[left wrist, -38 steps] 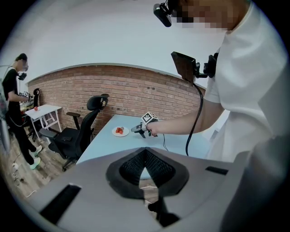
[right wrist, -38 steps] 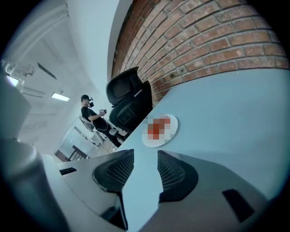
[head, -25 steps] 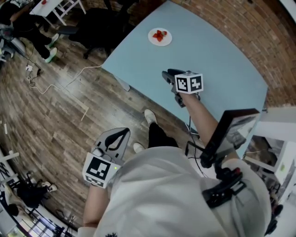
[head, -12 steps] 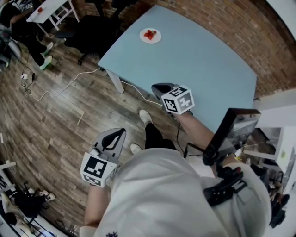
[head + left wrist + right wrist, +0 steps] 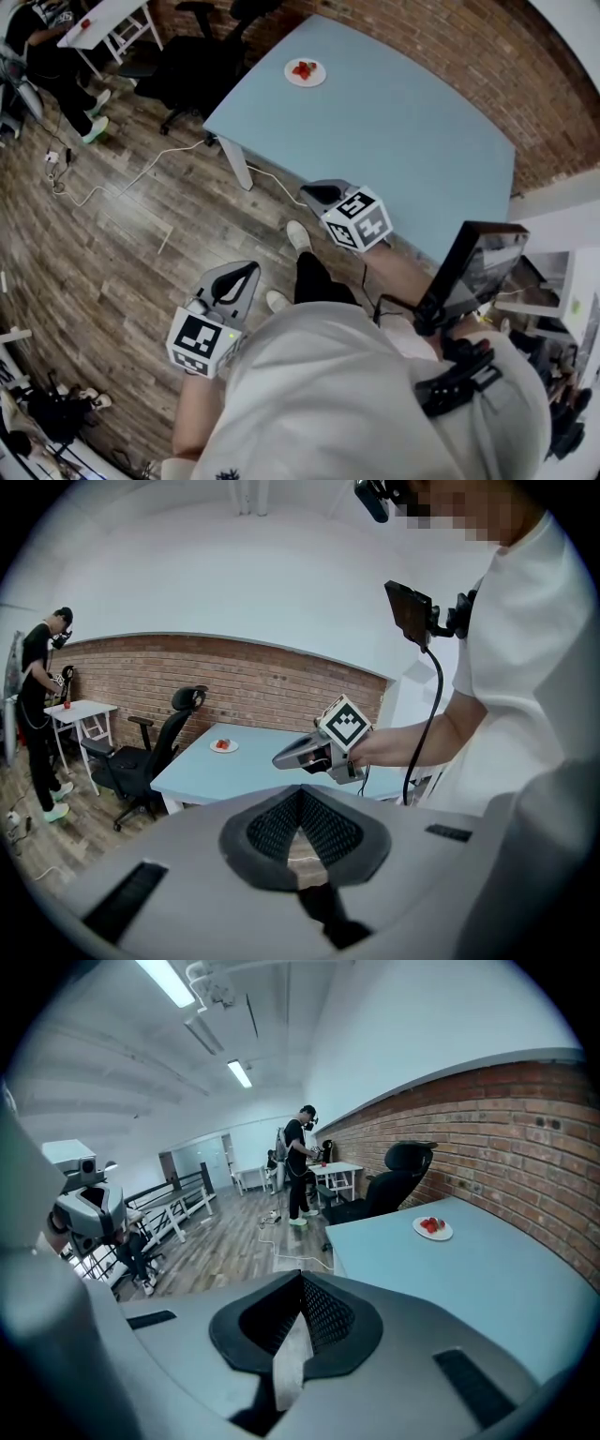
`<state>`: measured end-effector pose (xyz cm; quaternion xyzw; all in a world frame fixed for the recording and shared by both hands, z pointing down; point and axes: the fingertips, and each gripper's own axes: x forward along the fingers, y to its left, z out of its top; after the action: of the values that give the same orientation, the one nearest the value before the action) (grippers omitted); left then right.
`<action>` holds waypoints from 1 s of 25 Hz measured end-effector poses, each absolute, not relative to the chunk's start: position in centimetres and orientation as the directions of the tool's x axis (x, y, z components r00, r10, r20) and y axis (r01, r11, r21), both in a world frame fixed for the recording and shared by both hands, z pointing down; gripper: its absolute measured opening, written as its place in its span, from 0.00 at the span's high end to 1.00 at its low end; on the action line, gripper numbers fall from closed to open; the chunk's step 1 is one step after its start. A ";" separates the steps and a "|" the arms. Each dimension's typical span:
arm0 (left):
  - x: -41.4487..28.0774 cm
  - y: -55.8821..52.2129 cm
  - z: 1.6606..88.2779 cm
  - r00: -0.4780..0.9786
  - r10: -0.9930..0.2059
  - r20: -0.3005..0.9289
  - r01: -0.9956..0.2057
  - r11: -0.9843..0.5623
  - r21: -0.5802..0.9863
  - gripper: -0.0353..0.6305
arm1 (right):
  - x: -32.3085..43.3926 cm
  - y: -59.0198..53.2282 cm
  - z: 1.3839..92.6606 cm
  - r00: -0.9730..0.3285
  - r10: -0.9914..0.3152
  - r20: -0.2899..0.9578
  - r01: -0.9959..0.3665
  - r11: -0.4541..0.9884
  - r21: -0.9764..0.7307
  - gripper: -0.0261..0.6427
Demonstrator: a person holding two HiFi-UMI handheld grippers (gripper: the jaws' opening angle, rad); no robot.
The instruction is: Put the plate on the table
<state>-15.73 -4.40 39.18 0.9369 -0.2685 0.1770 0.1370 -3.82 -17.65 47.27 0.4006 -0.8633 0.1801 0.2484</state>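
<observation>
Both claws are pressed together and hold nothing. The left gripper point(image 5: 246, 272) hangs low over the wooden floor point(image 5: 112, 253), and the right gripper point(image 5: 314, 194) is by the near edge of the blue table point(image 5: 403, 122), I think because the work is finished. The plate point(image 5: 305, 72) with red fruit point(image 5: 303, 68) rests on this table, at the upper centre of the frame. A second ago the right gripper was above the table with jaws spread; now it is drawn back and closed
</observation>
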 end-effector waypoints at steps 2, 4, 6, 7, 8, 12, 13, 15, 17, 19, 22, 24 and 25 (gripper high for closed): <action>-16.1 -3.9 39.2 0.794 -0.457 0.401 -0.551 -0.820 0.156 0.95 | -4.5 -17.0 47.1 -0.561 -0.600 0.570 -0.775 0.623 -0.107 0.95; -16.4 -3.4 39.1 0.794 -0.458 0.401 -0.552 -0.818 0.160 0.95 | -5.2 -16.3 47.2 -0.566 -0.592 0.573 -0.768 0.631 -0.107 0.95; -16.8 -3.1 39.1 0.793 -0.461 0.399 -0.555 -0.816 0.160 0.95 | -5.9 -15.8 47.2 -0.572 -0.583 0.577 -0.759 0.643 -0.103 0.95; -17.1 -2.9 39.1 0.791 -0.463 0.399 -0.557 -0.815 0.159 0.95 | -6.3 -15.6 47.1 -0.576 -0.579 0.577 -0.754 0.649 -0.101 0.95; -17.4 -2.7 39.2 0.789 -0.465 0.401 -0.560 -0.813 0.160 0.95 | -6.7 -15.3 47.1 -0.580 -0.575 0.577 -0.748 0.656 -0.098 0.95; -18.7 -2.4 39.5 0.782 -0.488 0.388 -0.579 -0.799 0.163 0.95 | -8.0 -14.7 47.0 -0.594 -0.558 0.580 -0.725 0.684 -0.084 0.95; -18.9 -2.3 39.5 0.781 -0.490 0.387 -0.582 -0.796 0.167 0.95 | -8.4 -14.5 47.0 -0.597 -0.550 0.584 -0.720 0.689 -0.086 0.95; -19.2 -2.0 39.4 0.779 -0.491 0.390 -0.587 -0.790 0.176 0.95 | -9.0 -14.2 46.9 -0.602 -0.536 0.592 -0.708 0.700 -0.087 0.95; -19.5 -1.9 39.2 0.775 -0.499 0.387 -0.594 -0.785 0.178 0.95 | -9.6 -14.0 46.6 -0.608 -0.528 0.593 -0.696 0.713 -0.079 0.95; -20.0 -1.8 39.2 0.772 -0.509 0.380 -0.601 -0.780 0.176 0.95 | -10.2 -13.9 46.4 -0.613 -0.522 0.593 -0.685 0.725 -0.071 0.95; -20.6 -1.7 38.9 0.765 -0.516 0.385 -0.611 -0.771 0.179 0.95 | -11.1 -14.0 46.0 -0.623 -0.511 0.593 -0.671 0.738 -0.069 0.95; -20.8 -1.6 38.8 0.760 -0.517 0.393 -0.614 -0.770 0.175 0.95 | -11.5 -14.0 45.7 -0.628 -0.504 0.592 -0.662 0.746 -0.067 0.95; -20.8 -1.5 38.7 0.758 -0.518 0.396 -0.616 -0.768 0.176 0.95 | -11.5 -13.9 45.7 -0.630 -0.501 0.593 -0.659 0.749 -0.068 0.95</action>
<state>-20.82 -1.50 38.69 0.9256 -0.3063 0.1647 0.1493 -11.54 -13.90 45.74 0.3253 -0.8918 0.1408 0.2811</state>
